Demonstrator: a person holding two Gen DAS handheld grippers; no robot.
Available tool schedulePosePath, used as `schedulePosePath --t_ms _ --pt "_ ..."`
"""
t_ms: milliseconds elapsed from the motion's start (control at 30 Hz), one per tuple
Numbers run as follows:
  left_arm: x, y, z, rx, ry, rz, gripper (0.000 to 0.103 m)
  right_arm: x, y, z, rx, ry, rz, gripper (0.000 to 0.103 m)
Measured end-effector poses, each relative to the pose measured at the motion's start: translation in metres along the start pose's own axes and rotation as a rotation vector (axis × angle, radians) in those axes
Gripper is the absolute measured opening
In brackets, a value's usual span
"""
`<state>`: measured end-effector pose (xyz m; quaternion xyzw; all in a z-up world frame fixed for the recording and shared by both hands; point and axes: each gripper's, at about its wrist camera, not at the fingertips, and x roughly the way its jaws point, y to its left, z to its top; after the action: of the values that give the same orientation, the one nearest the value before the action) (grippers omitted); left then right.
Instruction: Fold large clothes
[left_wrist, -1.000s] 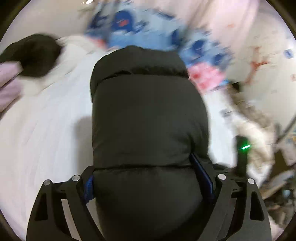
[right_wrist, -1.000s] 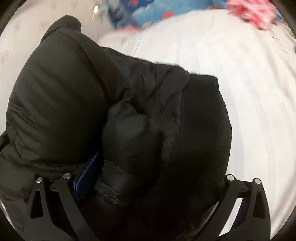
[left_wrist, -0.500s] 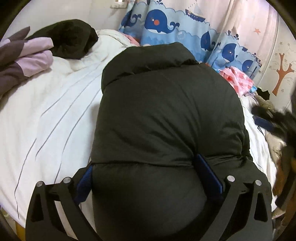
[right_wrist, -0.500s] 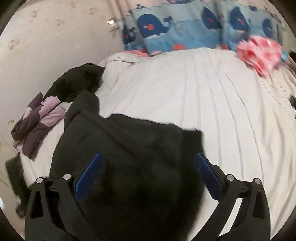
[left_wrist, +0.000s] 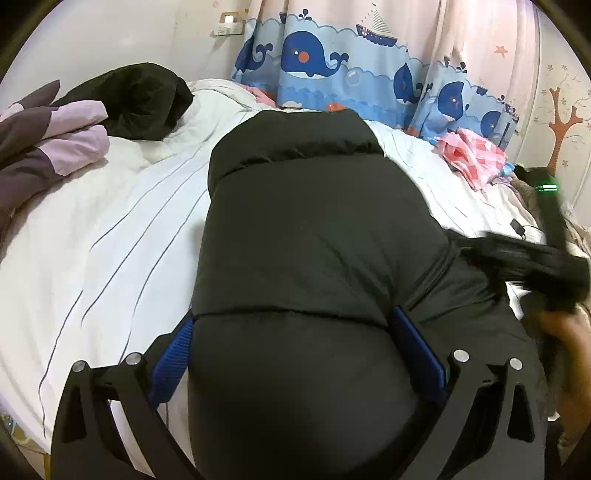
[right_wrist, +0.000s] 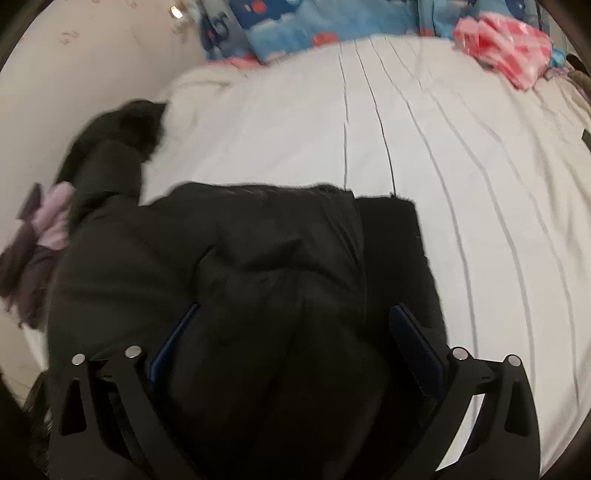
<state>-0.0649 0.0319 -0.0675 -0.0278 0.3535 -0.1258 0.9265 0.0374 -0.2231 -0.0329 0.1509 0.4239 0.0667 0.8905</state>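
Since a second ago the jacket (left_wrist: 306, 236) has come down from mid-air onto the bed (left_wrist: 110, 236), and the blur in the left view has cleared. Right view has pulled back; the jacket no longer fills it.

Left view, left to right: one purple-and-lilac garment (left_wrist: 48, 147) at the bed's edge, one black garment (left_wrist: 144, 99) just beside it, touching. Then the jacket, lying lengthwise down the middle of the striped sheet, collar end away from the camera. Left gripper (left_wrist: 295, 350) straddles its near end, jaws spread wide; both blue pads (left_wrist: 171, 354) sit against the puffy sides. Whether they press or merely touch, cannot tell. Behind: one whale-print curtain (left_wrist: 332, 74), one wall socket (left_wrist: 229, 27). Right of the jacket: one pink checked cloth (left_wrist: 472, 155), then a blurred dark device with a green light (left_wrist: 546, 186), and a hand (left_wrist: 569, 332) at the frame edge.

Right view only: the jacket's crumpled side, a sleeve or flap (right_wrist: 103, 173) running up toward the black garment (right_wrist: 125, 122), and a flat dark panel (right_wrist: 391, 236) at its right edge. Right gripper (right_wrist: 295, 343) also stands wide apart, jacket bulk between the pads; grip not clear. Frame is motion-blurred. Pink cloth (right_wrist: 506, 48) appears top right, purple garment (right_wrist: 40, 236) far left.

Socket, green light and hand show in the left view alone.

Count: two grippers, one jacket, three other garments.
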Motion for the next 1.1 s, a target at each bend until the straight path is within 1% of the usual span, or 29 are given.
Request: schedulePosePath --t_ms 100,167,200,233,267,300,333,400,467,500,567,600,633,700,767,833,900,967,1000,1033,1067,1100 --pt "-0.001 0.002 0.000 -0.007 -0.004 0.002 0.096 -0.041 0.014 -0.020 -0.057 -0.074 0.067 0.097" --pt "-0.001 0.002 0.000 -0.008 -0.005 0.004 0.096 -0.058 0.022 -0.046 -0.098 -0.095 0.076 0.097" --pt "-0.001 0.002 0.000 -0.006 -0.008 0.010 0.096 -0.060 0.023 -0.060 -0.118 -0.075 0.059 0.097" --pt "-0.002 0.001 -0.001 -0.005 -0.010 0.013 0.096 -0.049 0.024 -0.076 -0.145 -0.029 0.020 0.097" --pt "-0.003 -0.001 -0.002 0.001 -0.010 0.016 0.096 -0.039 0.018 -0.088 -0.141 0.000 0.015 0.097" --pt "-0.003 -0.004 -0.002 0.017 -0.007 0.026 0.096 -0.031 0.012 -0.097 -0.119 0.012 0.032 0.097" --pt "-0.003 -0.009 -0.003 0.039 -0.005 0.043 0.096 -0.025 0.008 -0.102 -0.100 0.013 0.042 0.097" --pt "-0.005 -0.015 -0.005 0.067 -0.003 0.066 0.096 -0.025 0.010 -0.098 -0.089 0.037 0.022 0.097" --pt "-0.010 -0.013 -0.003 0.087 0.022 0.042 0.096 -0.036 0.015 -0.095 -0.088 0.040 0.016 0.097" --pt "-0.013 -0.010 -0.002 0.088 0.034 0.029 0.096 -0.047 0.018 -0.095 -0.094 0.013 0.027 0.097" --pt "-0.028 -0.001 0.002 0.076 0.055 -0.022 0.096 -0.078 0.024 -0.111 -0.125 -0.068 0.045 0.097" --pt "-0.034 0.001 0.003 0.072 0.054 -0.039 0.096 -0.084 0.025 -0.120 -0.140 -0.082 0.025 0.097" --pt "-0.041 0.005 0.002 0.072 0.056 -0.071 0.096 -0.083 0.024 -0.127 -0.145 -0.071 0.004 0.097" --pt "-0.043 0.007 -0.004 0.079 0.079 -0.098 0.096 -0.058 0.020 -0.144 -0.124 0.017 0.010 0.097" --pt "-0.033 0.007 -0.016 0.079 0.142 -0.128 0.096 -0.051 0.021 -0.149 -0.126 0.035 -0.007 0.097" --pt "-0.032 0.011 -0.024 0.055 0.157 -0.106 0.096 -0.056 0.024 -0.146 -0.110 0.045 -0.014 0.097" --pt "-0.041 0.017 -0.024 0.013 0.166 -0.130 0.096 -0.072 0.030 -0.143 -0.115 0.008 -0.008 0.097" --pt "-0.056 0.014 -0.026 0.023 0.144 -0.138 0.096 -0.092 0.036 -0.152 -0.144 -0.049 -0.004 0.097" --pt "-0.063 0.011 -0.029 0.047 0.133 -0.142 0.096 -0.096 0.036 -0.157 -0.155 -0.056 -0.022 0.097" --pt "-0.064 0.007 -0.032 0.066 0.140 -0.140 0.096 -0.093 0.036 -0.163 -0.162 -0.041 -0.043 0.097" --pt "-0.060 0.004 -0.035 0.085 0.159 -0.137 0.096 -0.081 0.034 -0.172 -0.172 0.016 -0.054 0.097" --pt "-0.054 -0.001 -0.041 0.117 0.182 -0.129 0.096 -0.073 0.033 -0.173 -0.172 0.057 -0.052 0.097"
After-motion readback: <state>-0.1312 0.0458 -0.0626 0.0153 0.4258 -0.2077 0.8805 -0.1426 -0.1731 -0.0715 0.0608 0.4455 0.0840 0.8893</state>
